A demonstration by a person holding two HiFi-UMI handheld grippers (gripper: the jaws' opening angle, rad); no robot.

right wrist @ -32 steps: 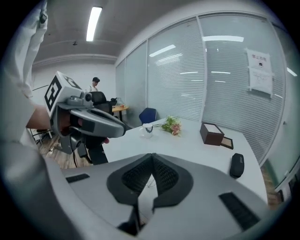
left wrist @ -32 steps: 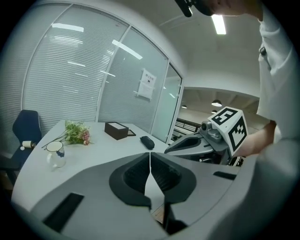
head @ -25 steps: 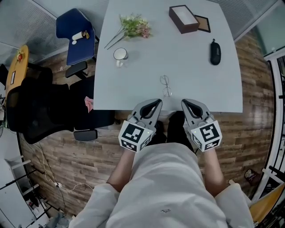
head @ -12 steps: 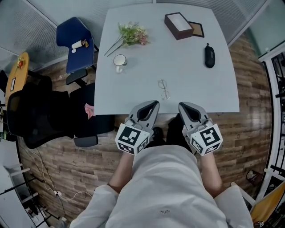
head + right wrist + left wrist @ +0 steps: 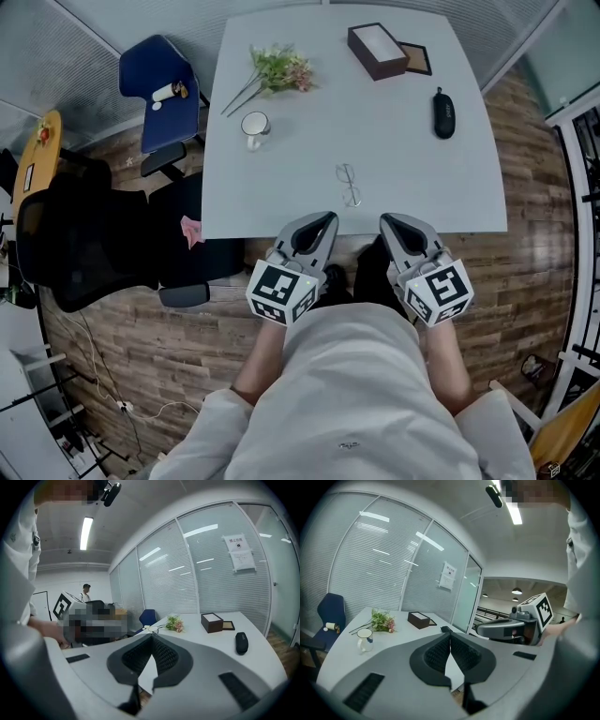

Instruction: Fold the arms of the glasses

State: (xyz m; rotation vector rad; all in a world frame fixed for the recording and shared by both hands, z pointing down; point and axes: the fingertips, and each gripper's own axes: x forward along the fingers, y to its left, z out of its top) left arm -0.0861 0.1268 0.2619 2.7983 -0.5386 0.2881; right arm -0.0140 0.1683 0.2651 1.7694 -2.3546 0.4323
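Little is changed over the last second. The glasses [image 5: 349,184] are found at the same spot on the white table [image 5: 281,187], close to its near edge, and only the framing of the head view is shifted slightly. Both grippers are held off the table, just short of that edge. The glasses are placed at 1 o'clock from the left gripper [image 5: 328,217] and at 11 o'clock from the right gripper [image 5: 387,218]. Each pair of tongs is seen clenched, pads met, with nothing grasped between them, and the glasses are touched by neither.

The frame is laid with one lens beyond the other along the 12-to-6 line. Whether its arms are folded in or spread cannot be made out at this size. The scene is therefore fitted equally by glasses waiting with arms open and by glasses left with arms already folded. A mug [image 5: 253,127] is seen at 10 o'clock from the glasses, and a black glasses case [image 5: 443,112] at 2 o'clock.
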